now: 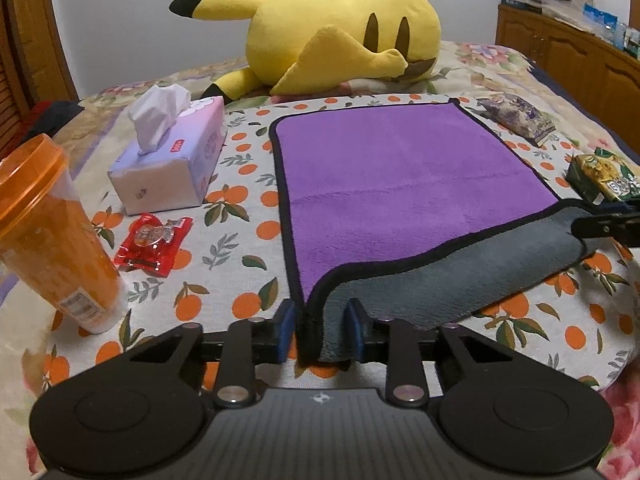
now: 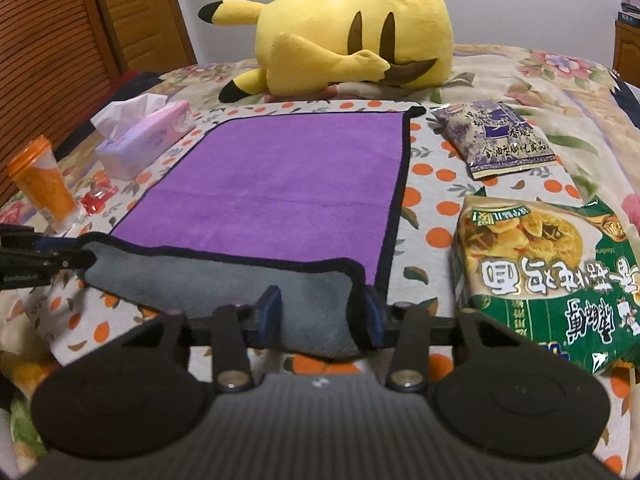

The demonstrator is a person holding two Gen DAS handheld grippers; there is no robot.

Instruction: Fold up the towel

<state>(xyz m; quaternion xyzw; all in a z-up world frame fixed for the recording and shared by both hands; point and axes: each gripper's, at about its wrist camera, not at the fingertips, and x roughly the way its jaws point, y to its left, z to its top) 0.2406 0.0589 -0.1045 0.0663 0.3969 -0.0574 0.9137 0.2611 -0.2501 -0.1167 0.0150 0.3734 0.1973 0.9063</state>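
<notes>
A purple towel [image 1: 400,184] with a black hem and a grey underside lies spread on an orange-print cloth [image 1: 240,200] on a bed. Its near edge is turned up, so the grey side shows. My left gripper [image 1: 322,332] is shut on the near left corner, with the fabric bunched between its blue pads. My right gripper [image 2: 320,320] is shut on the near right corner of the towel [image 2: 280,184], with grey fabric filling the gap between its fingers. Each gripper also shows in the other's view, the right gripper [image 1: 592,226] and the left gripper [image 2: 60,258], both at the towel's corners.
Left of the towel are a tissue box [image 1: 172,160], an orange cup [image 1: 52,236] and a red packet [image 1: 154,244]. On its right lie a purple snack bag [image 2: 496,140] and a green noodle pack [image 2: 548,276]. A yellow plush toy [image 1: 340,36] lies beyond it.
</notes>
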